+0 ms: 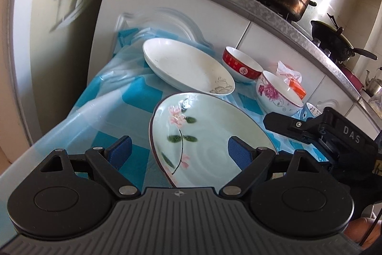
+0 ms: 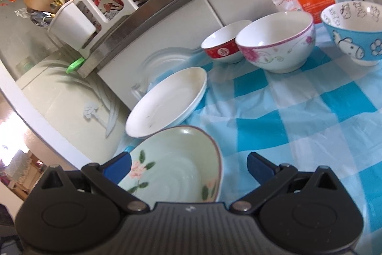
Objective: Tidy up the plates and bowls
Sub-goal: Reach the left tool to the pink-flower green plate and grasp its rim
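1. Two plates and three bowls sit on a blue checked cloth (image 2: pixel 298 111) beside a counter (image 1: pixel 274 16).
2. The green plate (image 1: pixel 210 135) with pink flowers is nearest. The white plate (image 1: pixel 186 66) lies just behind it, and their rims look like they touch, though the fisheye bend makes that hard to tell.
3. The red bowl (image 2: pixel 223 44), pink bowl (image 2: pixel 277 40) and blue bowl (image 2: pixel 355 30) stand in a row at the back, close together.
4. The left gripper (image 1: pixel 179 149) is wide open and holds nothing. It hangs above the green plate.
5. The right gripper (image 2: pixel 188 165) is also wide open and empty, above the same plate from the other side.
6. The step in hand looks like picking up the green plate to stack it with the white one.
7. To do it well, use one gripper only. Slip one finger under the rim and one over it, then squeeze gently.
8. Lift it flat and slowly. Plates are smooth and can slip.
9. Keep the other gripper out of the way so the two do not bump.
10. Set it down softly so nothing chips.
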